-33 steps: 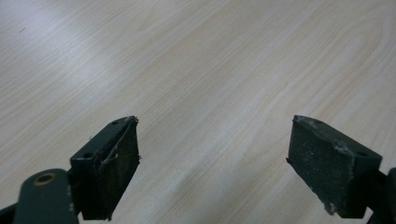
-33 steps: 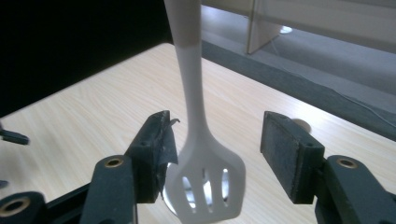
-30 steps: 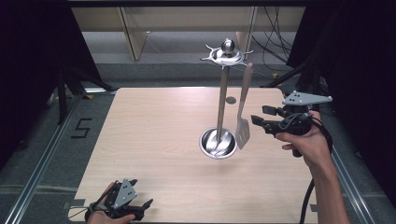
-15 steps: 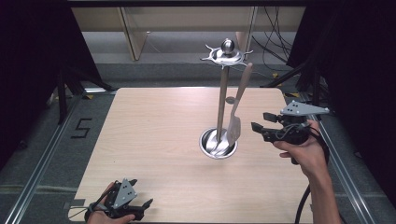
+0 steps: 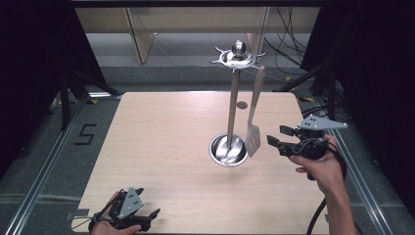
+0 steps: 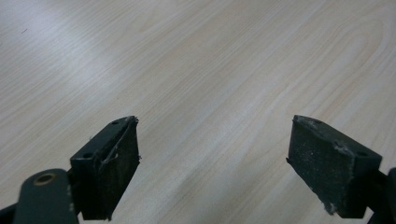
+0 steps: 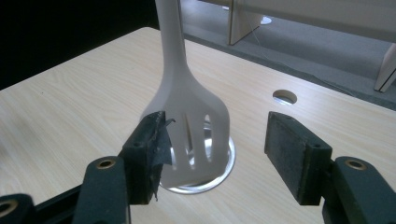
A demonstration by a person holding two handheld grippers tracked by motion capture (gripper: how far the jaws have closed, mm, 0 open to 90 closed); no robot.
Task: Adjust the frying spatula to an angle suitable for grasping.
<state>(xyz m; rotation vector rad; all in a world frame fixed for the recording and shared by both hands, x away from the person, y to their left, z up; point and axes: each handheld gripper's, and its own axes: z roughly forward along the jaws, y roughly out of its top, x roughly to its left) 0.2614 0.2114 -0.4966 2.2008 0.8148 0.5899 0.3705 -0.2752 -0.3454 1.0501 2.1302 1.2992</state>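
A white slotted spatula (image 5: 253, 140) hangs by its handle from a hook on top of a metal utensil stand (image 5: 233, 105). Its blade is just above the stand's round steel base (image 5: 222, 152). My right gripper (image 5: 275, 135) is level with the blade, just to its right, open and holding nothing. In the right gripper view the spatula (image 7: 196, 112) hangs a little beyond the right gripper (image 7: 217, 135), close to the left jaw. My left gripper (image 5: 148, 201) rests at the table's near left corner, and the left gripper (image 6: 212, 144) is open over bare wood.
The light wooden table (image 5: 161, 137) has a small round hole (image 5: 242, 105) behind the stand. Dark floor, metal rails and cables surround the table. A wooden shelf frame (image 5: 139, 39) stands beyond the far edge.
My right gripper has sunk and drawn slightly nearer. The spatula blade swung left toward the pole, then came back to hang at the base's right side. The left gripper has stayed put.
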